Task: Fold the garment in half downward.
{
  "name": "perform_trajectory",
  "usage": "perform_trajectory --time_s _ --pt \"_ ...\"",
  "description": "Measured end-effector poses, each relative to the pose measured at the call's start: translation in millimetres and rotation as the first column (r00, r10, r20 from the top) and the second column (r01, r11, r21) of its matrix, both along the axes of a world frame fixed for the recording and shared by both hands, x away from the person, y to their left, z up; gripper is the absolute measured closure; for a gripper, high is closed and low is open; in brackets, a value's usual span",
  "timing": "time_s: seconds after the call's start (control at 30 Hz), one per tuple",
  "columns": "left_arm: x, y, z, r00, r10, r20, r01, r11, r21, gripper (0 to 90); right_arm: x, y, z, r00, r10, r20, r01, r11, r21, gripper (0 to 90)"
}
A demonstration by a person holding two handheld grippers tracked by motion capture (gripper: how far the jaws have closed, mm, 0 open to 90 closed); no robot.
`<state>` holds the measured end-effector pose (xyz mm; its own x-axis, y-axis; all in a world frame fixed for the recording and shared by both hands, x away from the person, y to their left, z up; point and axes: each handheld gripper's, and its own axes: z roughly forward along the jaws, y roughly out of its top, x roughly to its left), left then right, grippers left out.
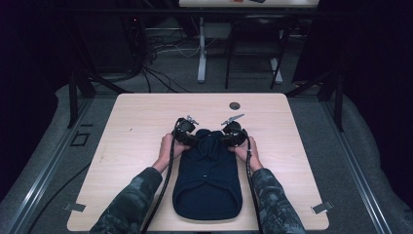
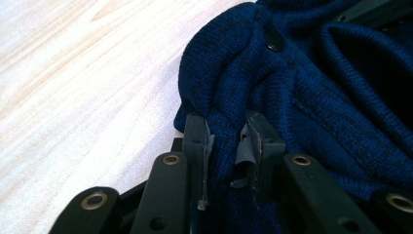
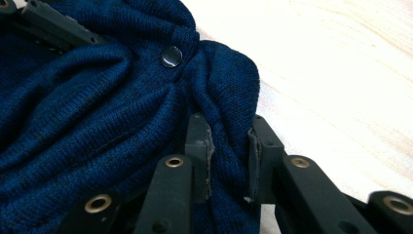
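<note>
My left tongs (image 2: 226, 146) are clamped on a pinch of the dark navy knitted garment (image 1: 208, 175), the fabric bunched tight between both pads at its far left corner. My right tongs (image 3: 229, 156) are likewise closed on a fold of the same knit at the far right corner, just below a small dark round button (image 3: 171, 56); a like button (image 2: 274, 40) sits above my left grip. In the high view both tongs sit at the garment's far end, the left tongs (image 1: 187, 134) and right tongs (image 1: 233, 134) near each other with a bunched hump of cloth between them.

The garment lies flat along the middle of the pale wooden surface (image 1: 136, 122), its rounded near end close to my edge.

I judge the step in hand to be a fold of the far end toward me. To do it well, I should lift both corners together and level, keep the grips firm so the knit does not slip, spread my hands slightly to draw out the hump, then carry the edge straight back so it lands square.
</note>
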<state>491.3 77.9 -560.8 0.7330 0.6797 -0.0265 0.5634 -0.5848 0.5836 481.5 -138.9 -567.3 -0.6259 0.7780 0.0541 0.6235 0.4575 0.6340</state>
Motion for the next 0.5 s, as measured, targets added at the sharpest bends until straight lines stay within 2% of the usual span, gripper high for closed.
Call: perform_trajectory --time_s 0.07,0.2,0.27,0.33,0.37,0.5 --pt "-0.8 -0.8 0.3 1.0 -0.003 0.006 0.003 1.0 0.007 74.4 -0.2 -2.1 -0.2 1.0 0.008 0.003 -0.008 1.0 0.0 74.5" --pt "-2.7 -2.9 2.5 0.9995 -0.02 0.025 0.019 0.9994 0.03 74.9 -4.1 2.5 3.7 0.9986 0.038 0.038 -0.035 0.996 -0.08 74.5" --pt "-4.3 -3.9 3.8 0.999 -0.021 0.04 0.02 0.9992 0.035 75.2 -5.8 4.2 5.3 0.9975 0.045 0.054 -0.039 0.994 -0.105 74.5" --pt "-5.0 -4.6 4.7 0.9985 -0.026 0.048 0.024 0.9988 0.042 75.4 -8.4 5.3 6.2 0.9959 0.046 0.079 -0.037 0.993 -0.113 74.4" --pt "-6.3 -5.6 5.5 0.9977 -0.025 0.063 0.022 0.9986 0.047 75.4 -9.5 5.0 7.8 0.9948 0.058 0.083 -0.047 0.991 -0.126 74.4" --pt "-10.4 -6.9 12.0 0.9934 -0.044 0.106 0.039 0.9978 0.054 75.4 -14.5 2.1 13.5 0.9896 0.069 0.126 -0.052 0.99 -0.13 74.3"
